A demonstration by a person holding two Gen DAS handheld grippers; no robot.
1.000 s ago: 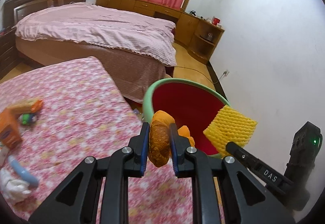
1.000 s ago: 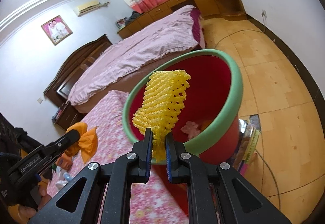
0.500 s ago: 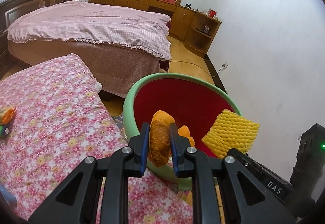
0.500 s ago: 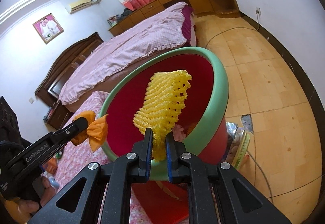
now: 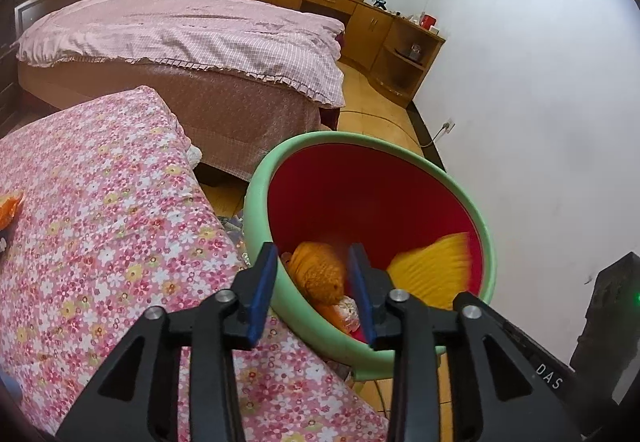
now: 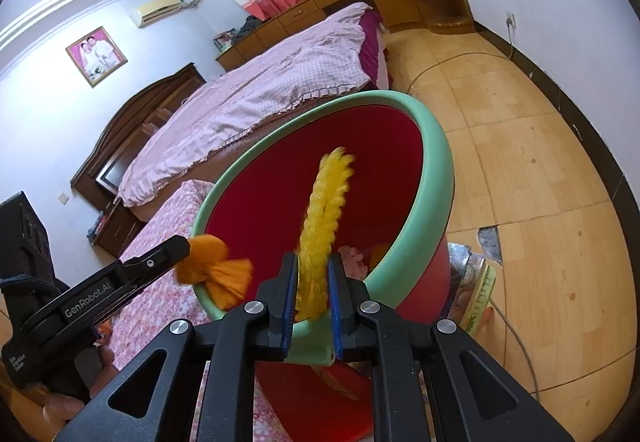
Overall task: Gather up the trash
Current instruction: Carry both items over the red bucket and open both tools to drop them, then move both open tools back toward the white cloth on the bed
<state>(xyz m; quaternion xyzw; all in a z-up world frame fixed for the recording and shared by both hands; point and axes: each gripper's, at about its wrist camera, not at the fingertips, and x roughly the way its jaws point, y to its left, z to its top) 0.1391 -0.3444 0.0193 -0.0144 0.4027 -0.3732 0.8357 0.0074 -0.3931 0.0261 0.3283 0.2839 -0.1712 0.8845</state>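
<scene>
A red bin with a green rim (image 5: 486,230) (image 6: 438,169) stands beside the floral-covered table (image 5: 100,209). My left gripper (image 5: 314,286) is open over the bin's near edge; the orange peel (image 5: 318,274) is loose between the jaws, dropping into the bin. In the right wrist view the peel (image 6: 216,274) hangs just off the left gripper's tip. My right gripper (image 6: 312,294) has parted jaws; the yellow foam net (image 6: 324,226) stands blurred between them, over the bin. The net also shows in the left wrist view (image 5: 432,274).
Other trash lies in the bin's bottom (image 6: 354,256). An orange wrapper (image 5: 10,207) lies at the table's left edge. A pink-covered bed (image 5: 192,33) stands behind. A packet (image 6: 476,290) and a cable (image 6: 516,338) lie on the wooden floor by the bin.
Both grippers moved over the bin and opened. The orange peel slipped from the left jaws. The yellow net is loose and blurred between the right jaws.
</scene>
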